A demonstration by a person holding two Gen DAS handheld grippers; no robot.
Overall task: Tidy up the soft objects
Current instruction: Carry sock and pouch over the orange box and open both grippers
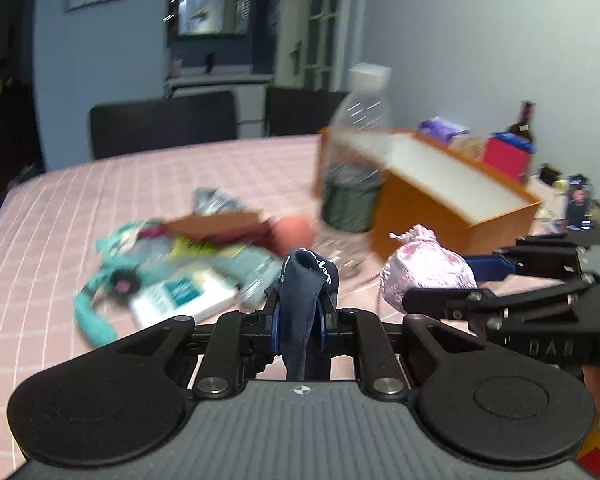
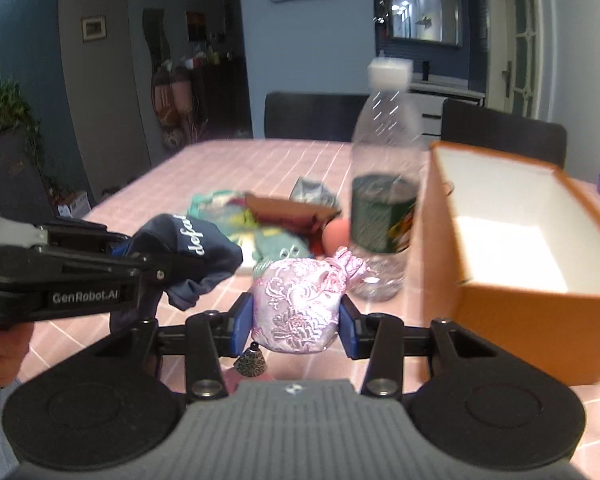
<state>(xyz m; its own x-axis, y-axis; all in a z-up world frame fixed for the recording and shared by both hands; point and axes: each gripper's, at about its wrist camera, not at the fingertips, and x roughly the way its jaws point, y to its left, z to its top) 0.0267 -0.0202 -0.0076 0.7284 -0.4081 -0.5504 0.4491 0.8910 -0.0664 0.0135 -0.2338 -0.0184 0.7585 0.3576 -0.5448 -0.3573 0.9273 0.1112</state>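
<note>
Left gripper clamps a navy sock, lifted above the pink checked tablecloth. Right gripper pinches a pink brocade pouch; only its own view shows the metal bell hanging below. Behind: blurred clutter pile, plastic bottle, open orange box at right.

Black grippers, blue fingers, GenRobot.AI lettering
</note>
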